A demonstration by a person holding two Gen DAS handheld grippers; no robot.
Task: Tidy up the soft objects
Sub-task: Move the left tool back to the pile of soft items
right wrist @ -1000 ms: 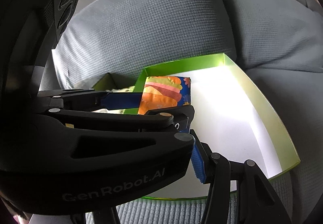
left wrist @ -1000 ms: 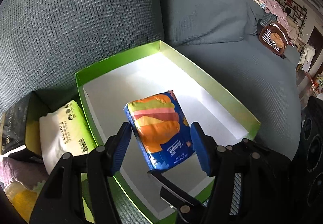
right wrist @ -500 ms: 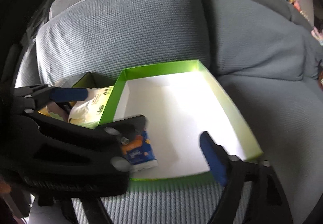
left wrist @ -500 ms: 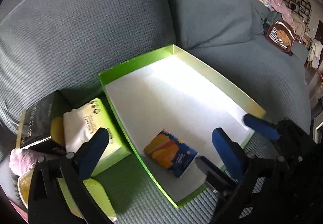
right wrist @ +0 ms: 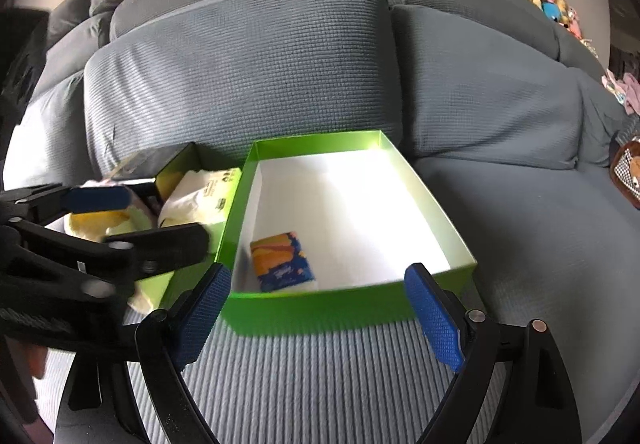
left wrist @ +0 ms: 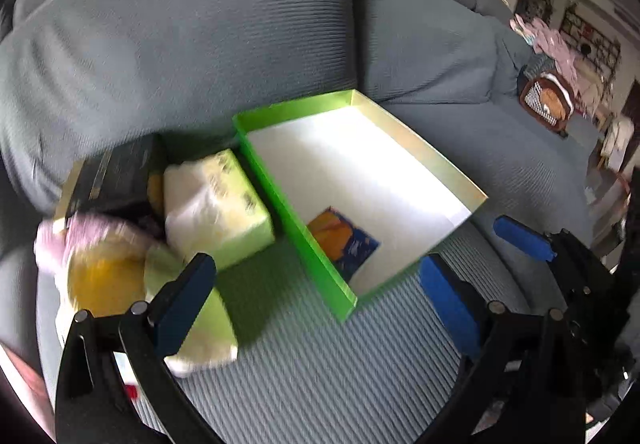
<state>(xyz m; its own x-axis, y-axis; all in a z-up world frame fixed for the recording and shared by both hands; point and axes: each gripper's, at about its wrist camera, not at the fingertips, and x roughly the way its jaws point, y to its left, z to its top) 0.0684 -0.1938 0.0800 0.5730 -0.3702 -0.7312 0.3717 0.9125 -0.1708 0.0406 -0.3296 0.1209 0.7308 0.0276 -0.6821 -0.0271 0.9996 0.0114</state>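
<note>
Since a second ago you've released the tissue pack (left wrist: pixel 342 240) into the green box (left wrist: pixel 280 183) and drawn back. Left view: left gripper (left wrist: pixel 316 308) fingers wide, holding nothing, over the sofa seat. Right view: right gripper (right wrist: pixel 320 320) fingers wide, empty; pack (right wrist: pixel 282 262) lies in the box's near-left corner.

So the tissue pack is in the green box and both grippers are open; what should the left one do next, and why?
Probably swing the left gripper toward the pale green tissue pack and close on it. That pack sits outside the green box, just left of its wall, while the blue and orange tissue pack already lies inside.
</note>
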